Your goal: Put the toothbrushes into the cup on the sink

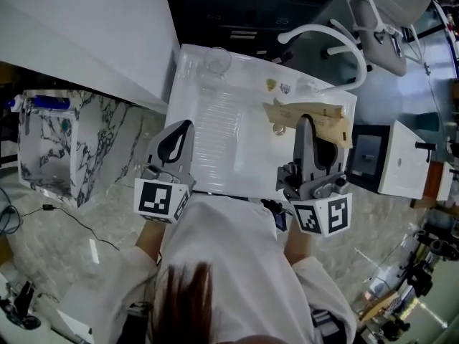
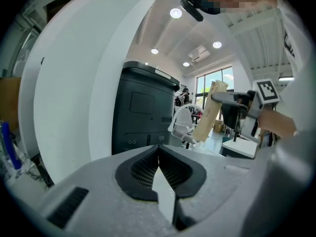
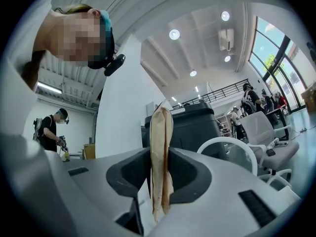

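My right gripper [image 1: 306, 125] is shut on a flat tan paper packet [image 1: 310, 117], held above the right side of the white sink [image 1: 215, 142]. In the right gripper view the packet [image 3: 160, 147] stands upright, pinched between the two dark pads of that gripper [image 3: 160, 168]. My left gripper [image 1: 183, 130] hovers over the sink's left edge, shut with nothing in it; its pads meet in the left gripper view [image 2: 159, 154], where the packet [image 2: 210, 113] shows to the right. A clear cup [image 1: 216, 59] stands at the sink's far left corner.
A white curved faucet [image 1: 326, 36] arches over the sink's far right. Two small items [image 1: 277, 86] lie near the far rim, and the drain [image 1: 280, 130] is mid-basin. A marble counter [image 1: 107, 156] lies left, a white chair [image 1: 387, 20] and a white box [image 1: 410, 160] right.
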The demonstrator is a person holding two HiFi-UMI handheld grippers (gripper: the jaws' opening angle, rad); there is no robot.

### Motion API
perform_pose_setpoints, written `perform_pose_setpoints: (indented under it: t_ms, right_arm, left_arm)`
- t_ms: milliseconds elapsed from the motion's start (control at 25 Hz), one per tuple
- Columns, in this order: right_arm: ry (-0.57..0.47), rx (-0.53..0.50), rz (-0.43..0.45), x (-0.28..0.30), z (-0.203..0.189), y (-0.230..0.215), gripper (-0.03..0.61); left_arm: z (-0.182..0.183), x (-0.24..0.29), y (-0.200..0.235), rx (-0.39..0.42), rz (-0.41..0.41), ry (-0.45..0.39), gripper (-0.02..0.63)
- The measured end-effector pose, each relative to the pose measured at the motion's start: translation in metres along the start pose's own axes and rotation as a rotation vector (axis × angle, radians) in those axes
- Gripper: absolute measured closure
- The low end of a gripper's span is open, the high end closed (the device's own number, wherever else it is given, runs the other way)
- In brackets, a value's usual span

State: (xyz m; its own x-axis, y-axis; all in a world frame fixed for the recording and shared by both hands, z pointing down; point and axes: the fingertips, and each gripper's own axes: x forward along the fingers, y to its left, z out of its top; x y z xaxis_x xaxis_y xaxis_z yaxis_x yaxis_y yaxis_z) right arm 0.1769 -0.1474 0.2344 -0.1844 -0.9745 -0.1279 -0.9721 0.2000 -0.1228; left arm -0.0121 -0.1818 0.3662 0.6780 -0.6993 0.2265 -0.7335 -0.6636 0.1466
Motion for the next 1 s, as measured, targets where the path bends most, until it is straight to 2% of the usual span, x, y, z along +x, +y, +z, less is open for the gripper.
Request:
perform_pose_setpoints:
  t_ms: [280, 600, 1000]
  right_arm:
    - [-0.051, -0.031, 0.033, 0.031, 0.008, 0.015, 0.477]
    - [-0.098, -0.098, 0.079, 0.052, 0.026, 0.032, 0.479]
    - [-0.085, -0.085, 0.107, 0.079, 0.020, 0.038, 0.479]
  left_arm:
    - [-0.012, -0.009, 0.014, -0.024, 0.012, 0.004, 0.598]
    - [-0.004, -0.014, 0.029, -0.009, 0.011, -0.030, 0.598]
    - [-0.007, -0.011, 0.026, -0.048, -0.008, -0.035, 0.598]
